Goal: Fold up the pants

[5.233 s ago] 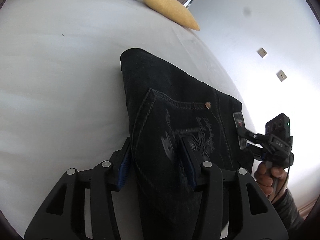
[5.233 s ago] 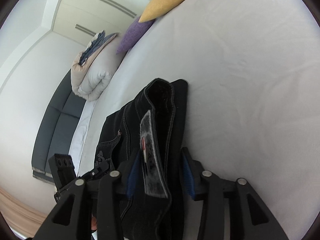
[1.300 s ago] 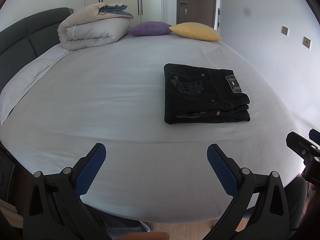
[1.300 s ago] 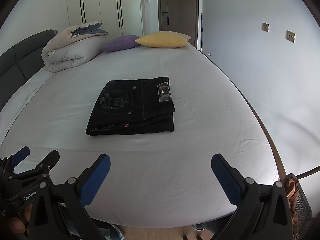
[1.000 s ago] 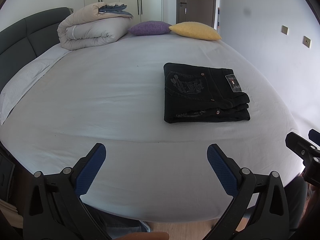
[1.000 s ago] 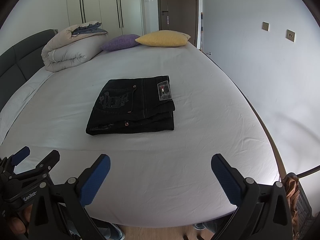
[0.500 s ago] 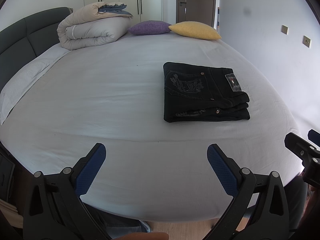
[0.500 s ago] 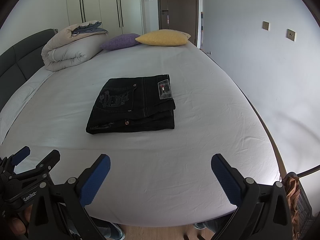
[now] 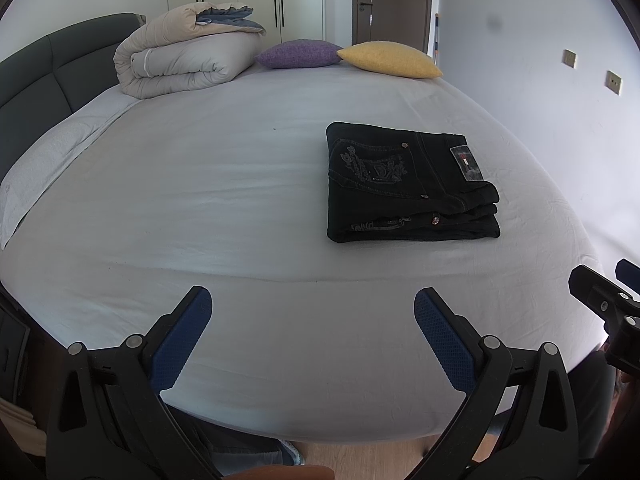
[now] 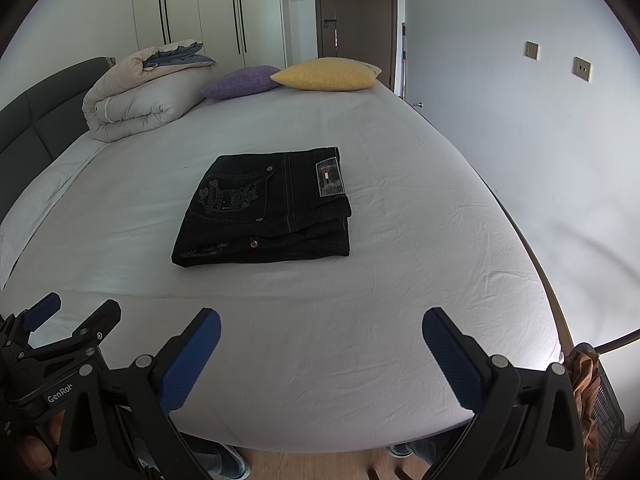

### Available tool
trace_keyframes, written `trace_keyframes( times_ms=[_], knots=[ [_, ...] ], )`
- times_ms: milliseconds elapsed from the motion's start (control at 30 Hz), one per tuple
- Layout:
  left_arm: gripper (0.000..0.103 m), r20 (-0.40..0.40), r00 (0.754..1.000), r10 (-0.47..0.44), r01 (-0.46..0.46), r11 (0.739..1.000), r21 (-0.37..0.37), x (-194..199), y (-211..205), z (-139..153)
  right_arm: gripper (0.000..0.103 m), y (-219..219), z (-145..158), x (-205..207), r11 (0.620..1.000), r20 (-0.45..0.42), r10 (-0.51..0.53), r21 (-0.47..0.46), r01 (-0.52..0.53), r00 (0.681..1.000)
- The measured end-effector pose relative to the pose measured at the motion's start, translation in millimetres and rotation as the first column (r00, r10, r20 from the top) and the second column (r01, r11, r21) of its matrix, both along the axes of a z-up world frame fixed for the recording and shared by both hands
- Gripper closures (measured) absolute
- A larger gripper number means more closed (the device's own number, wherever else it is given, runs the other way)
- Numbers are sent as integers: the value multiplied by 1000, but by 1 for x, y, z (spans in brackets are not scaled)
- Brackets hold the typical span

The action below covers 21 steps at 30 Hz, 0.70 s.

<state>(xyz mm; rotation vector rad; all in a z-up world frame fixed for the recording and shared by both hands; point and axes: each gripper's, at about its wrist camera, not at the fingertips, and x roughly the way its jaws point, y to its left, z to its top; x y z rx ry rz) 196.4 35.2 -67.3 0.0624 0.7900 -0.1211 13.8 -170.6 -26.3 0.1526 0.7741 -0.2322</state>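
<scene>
The black pants lie folded in a flat rectangular stack on the white bed sheet, back pocket embroidery and waist label facing up. They also show in the right wrist view. My left gripper is open and empty, held back over the bed's near edge, well apart from the pants. My right gripper is open and empty too, also near the front edge. The right gripper shows at the right of the left wrist view, the left gripper at the left of the right wrist view.
A rolled beige duvet, a purple pillow and a yellow pillow lie at the bed's far end. A dark headboard is at the left, a wall close on the right. Wooden floor lies below the bed edge.
About five seconds ago both grippers were shut on the pants; they have since let go and pulled back to the bed's near edge. Over the last second nothing has visibly moved.
</scene>
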Motion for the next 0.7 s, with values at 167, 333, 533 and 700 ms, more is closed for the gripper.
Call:
trace_keyframes(
  times_ms=[167,333,533,700],
  knots=[
    [0,-1,1000,0,0,1000,1,0,-1,0,0,-2,1,1,1000,0,0,0,0,1000],
    [0,-6,1000,-1,1,1000,-1,0,0,-1,0,0,-1,0,1000,-2,0,1,0,1000],
    [0,-22,1000,-2,2,1000,-7,1,1,-3,0,3,-4,-4,1000,-5,0,4,0,1000],
    [0,-27,1000,-2,2,1000,-8,2,2,-4,0,2,-4,-4,1000,-6,0,5,0,1000]
  ],
)
